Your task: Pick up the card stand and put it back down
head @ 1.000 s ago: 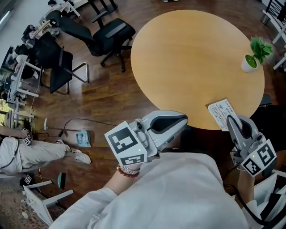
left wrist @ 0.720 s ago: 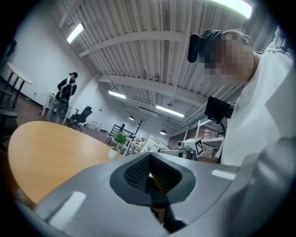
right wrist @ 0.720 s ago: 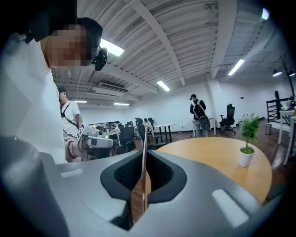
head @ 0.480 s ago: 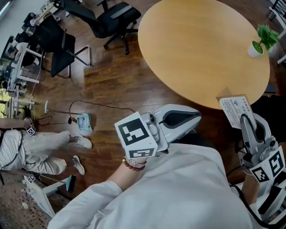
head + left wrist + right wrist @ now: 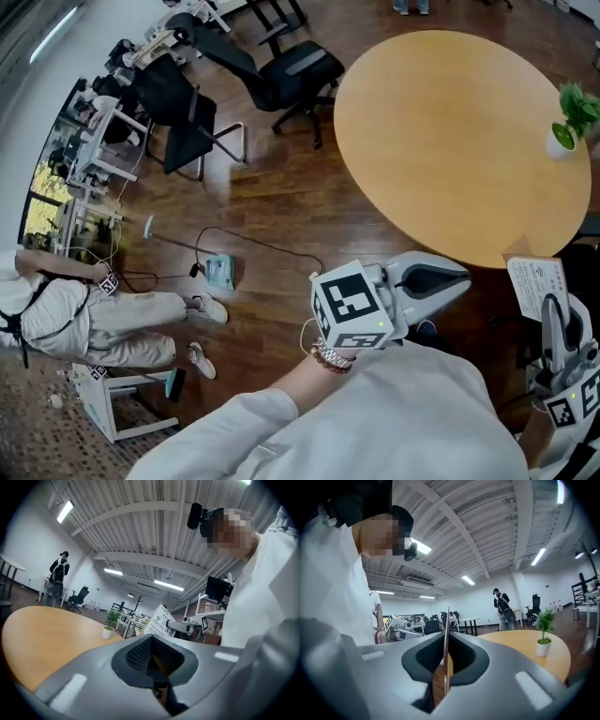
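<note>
Card stand (image 5: 534,284) sits clamped edge-on between my right gripper's (image 5: 551,305) jaws, clear of the round table (image 5: 450,141) and just beyond its near rim. My left gripper (image 5: 461,279) has its jaws pressed together with nothing between them, and it hovers level beside that same rim. A potted plant (image 5: 568,117) stands well apart, at the table's far right edge.

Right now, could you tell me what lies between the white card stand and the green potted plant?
Only the bare top of the round wooden table, shown in the head view.
</note>
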Tool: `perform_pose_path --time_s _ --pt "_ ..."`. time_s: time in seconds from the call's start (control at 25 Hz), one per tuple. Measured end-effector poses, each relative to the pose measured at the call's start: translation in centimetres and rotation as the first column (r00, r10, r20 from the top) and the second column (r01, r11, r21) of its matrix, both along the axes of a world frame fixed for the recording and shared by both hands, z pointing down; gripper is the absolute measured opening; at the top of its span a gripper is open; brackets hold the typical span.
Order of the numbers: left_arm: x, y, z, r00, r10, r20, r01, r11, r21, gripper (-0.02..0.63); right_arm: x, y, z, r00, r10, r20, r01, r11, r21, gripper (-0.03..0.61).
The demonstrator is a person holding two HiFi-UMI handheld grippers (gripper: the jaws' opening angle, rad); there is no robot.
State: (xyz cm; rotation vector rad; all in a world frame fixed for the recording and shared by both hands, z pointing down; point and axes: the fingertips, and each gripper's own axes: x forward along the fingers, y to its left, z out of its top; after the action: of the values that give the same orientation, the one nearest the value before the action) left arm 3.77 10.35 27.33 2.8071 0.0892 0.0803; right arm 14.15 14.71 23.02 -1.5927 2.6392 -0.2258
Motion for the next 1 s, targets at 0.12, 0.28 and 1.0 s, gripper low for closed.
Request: perform_pose_path --time_s 0.12,0.28,1.0 --pt "1.6 0.8 1.1 0.999 0.037 0.018 -0.037 0.999 0.011 -0.014 0.5 0.6 3.2 1.0 -0.006 0.003 0.006 1.0 -0.02 0.021" --pt "0.9 0.2 3.6 0.999 0.046 0.018 -0.046 0.999 0.009 -0.014 -0.4 -1.2 5.0 0.999 -0.038 0.007 0.037 0.999 0.006 0.021" --pt "-1.8 -2.1 0.2 0.996 -0.076 0.038 0.074 0.995 0.063 -0.009 -3.5 -2.3 1.1 0.997 -0.071 0.034 0.071 0.997 -0.008 0.021"
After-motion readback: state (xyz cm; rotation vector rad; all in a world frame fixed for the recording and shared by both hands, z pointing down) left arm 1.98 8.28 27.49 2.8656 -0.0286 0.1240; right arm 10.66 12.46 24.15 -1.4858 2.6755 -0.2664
